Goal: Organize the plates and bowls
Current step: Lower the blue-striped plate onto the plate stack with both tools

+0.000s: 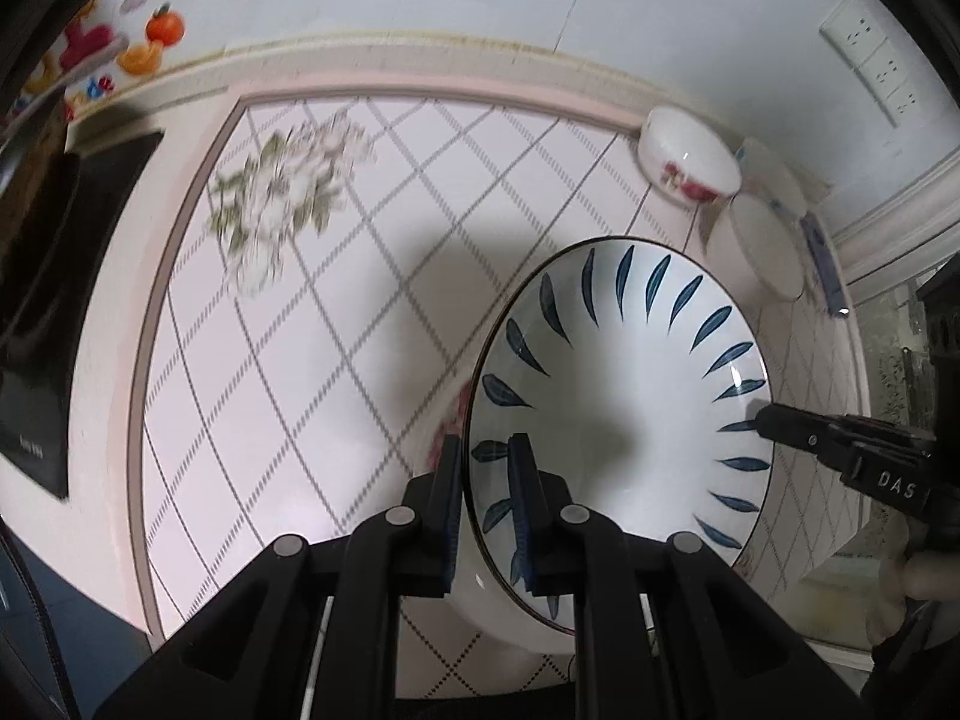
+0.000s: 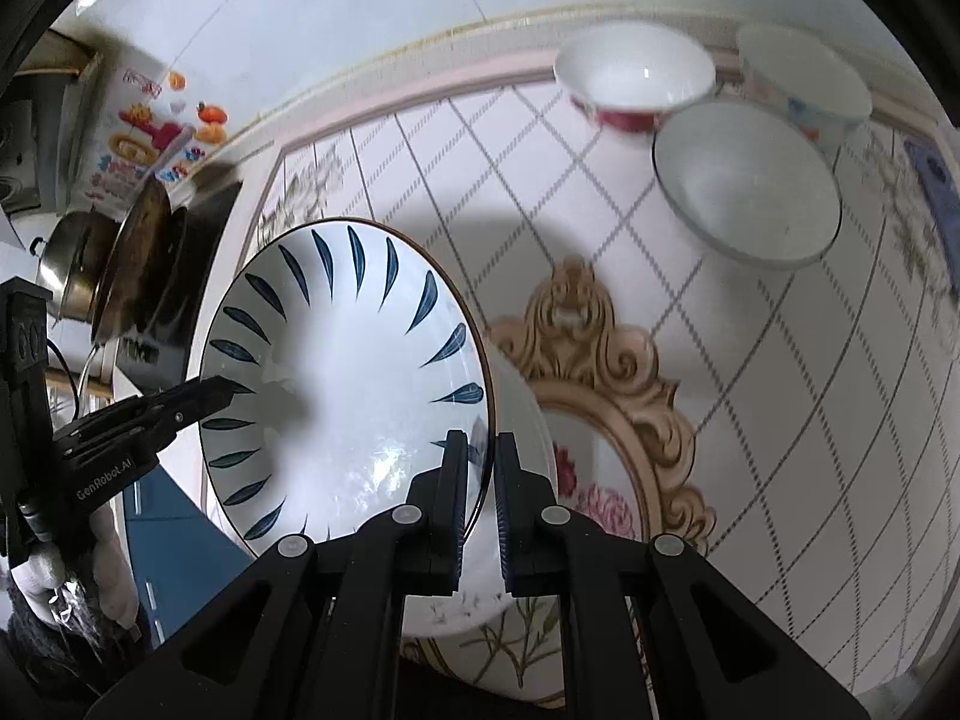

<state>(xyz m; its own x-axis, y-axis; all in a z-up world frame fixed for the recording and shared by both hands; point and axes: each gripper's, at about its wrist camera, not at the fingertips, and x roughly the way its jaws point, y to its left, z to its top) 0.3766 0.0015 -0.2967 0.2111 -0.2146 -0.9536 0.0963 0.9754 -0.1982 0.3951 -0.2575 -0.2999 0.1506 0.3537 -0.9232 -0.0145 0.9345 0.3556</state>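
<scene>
Right wrist view: left gripper [image 2: 222, 390] reads "GenRobot.AI".

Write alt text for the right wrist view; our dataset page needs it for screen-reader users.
The right gripper pinches the near rim of a white plate with blue leaf strokes, while the left gripper grips its far-left edge. The plate sits above a floral bowl on a tiled counter; three more bowls stand at the back.

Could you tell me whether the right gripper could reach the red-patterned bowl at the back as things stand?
Probably not yet: the right gripper is shut on the blue-leaf plate, though the counter toward the red-patterned bowl looks unobstructed.
</scene>
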